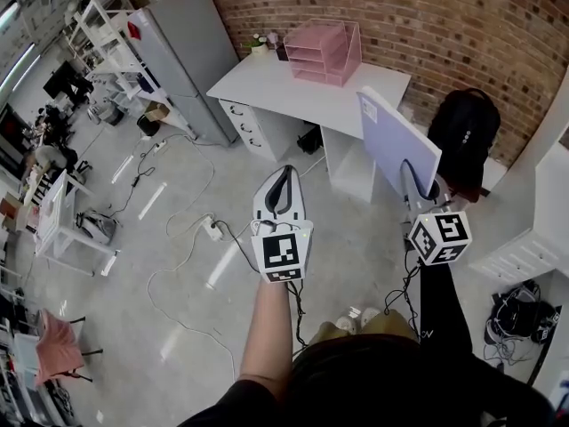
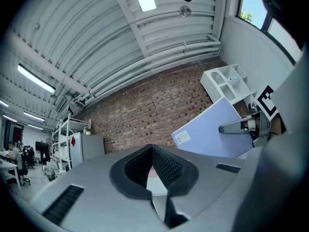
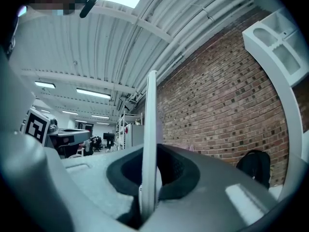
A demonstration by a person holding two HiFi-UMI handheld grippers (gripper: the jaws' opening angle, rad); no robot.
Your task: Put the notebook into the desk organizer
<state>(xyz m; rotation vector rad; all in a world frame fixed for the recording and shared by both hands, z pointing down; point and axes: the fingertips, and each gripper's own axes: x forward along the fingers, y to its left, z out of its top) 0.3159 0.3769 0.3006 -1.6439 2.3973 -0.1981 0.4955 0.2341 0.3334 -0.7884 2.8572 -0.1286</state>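
Only the pickup is done: the right gripper clamps the notebook, well apart from the organizer at the desk's back edge, and the left gripper is closed and empty.

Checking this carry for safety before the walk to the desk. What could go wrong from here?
The right gripper clamps the upright notebook by one edge only; it could pivot or slip out. A power strip and cables lie on the floor before the desk: possible trip. Low shelves in the desk organizer might catch it.
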